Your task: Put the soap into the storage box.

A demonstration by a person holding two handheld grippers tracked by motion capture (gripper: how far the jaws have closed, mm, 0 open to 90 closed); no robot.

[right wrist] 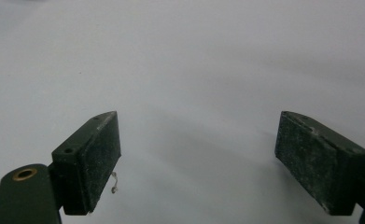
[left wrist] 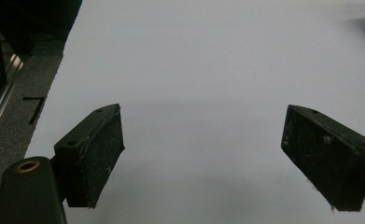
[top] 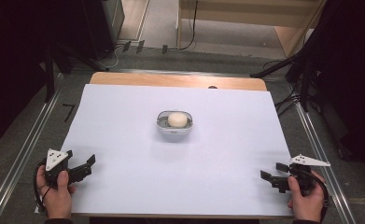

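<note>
Centrally, just above the middle of the high view, an egg [top: 177,119] sits in a small grey dish [top: 162,125] on the white sheet [top: 124,116], probably set there to be equally reachable from both sides. At lower left the left gripper [top: 87,164] rests with jaws wide and empty; at lower right the right gripper [top: 272,171] does likewise, both aimed inward, well apart from the dish.
</note>
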